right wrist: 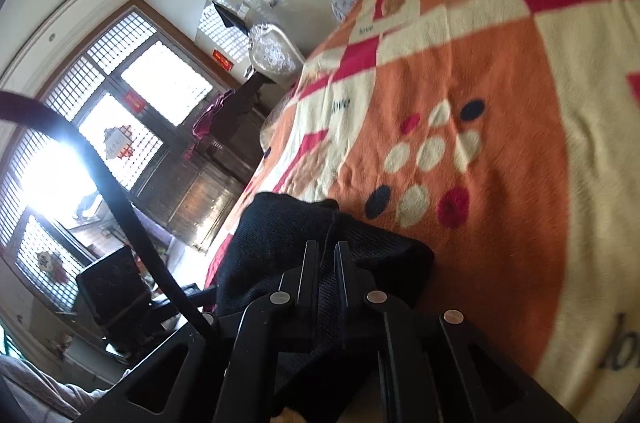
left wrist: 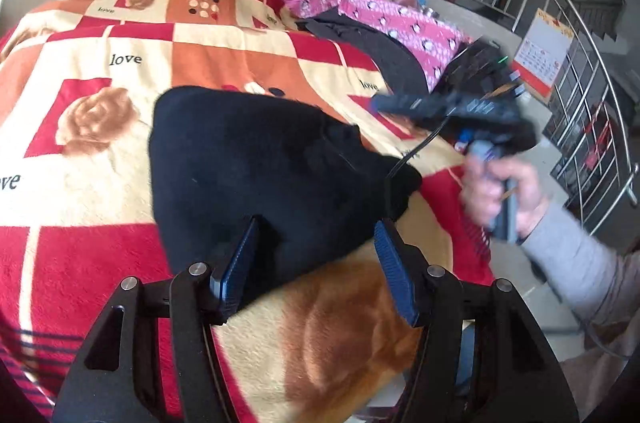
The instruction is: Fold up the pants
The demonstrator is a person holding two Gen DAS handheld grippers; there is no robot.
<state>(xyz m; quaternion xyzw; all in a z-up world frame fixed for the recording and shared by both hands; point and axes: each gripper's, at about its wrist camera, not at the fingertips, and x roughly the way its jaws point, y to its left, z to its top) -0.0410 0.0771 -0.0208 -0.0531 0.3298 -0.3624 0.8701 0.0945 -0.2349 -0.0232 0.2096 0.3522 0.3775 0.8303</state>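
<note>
The black pants [left wrist: 256, 159] lie bunched on the patterned blanket [left wrist: 100, 127] in the left wrist view. My left gripper [left wrist: 316, 235] is open, its blue pads over the near edge of the pants, holding nothing. My right gripper [left wrist: 400, 101] shows blurred at the right of that view, held in a hand [left wrist: 504, 191] above the bed. In the right wrist view my right gripper [right wrist: 328, 255] is nearly shut on a fold of the black pants [right wrist: 280, 235], lifted over the blanket [right wrist: 480, 63].
A pink patterned quilt [left wrist: 400, 15] and a dark garment [left wrist: 368, 43] lie at the far right of the bed. A metal stair railing [left wrist: 580, 103] stands right of the bed. Windows and a wooden cabinet [right wrist: 192, 191] are beyond the bed's left side.
</note>
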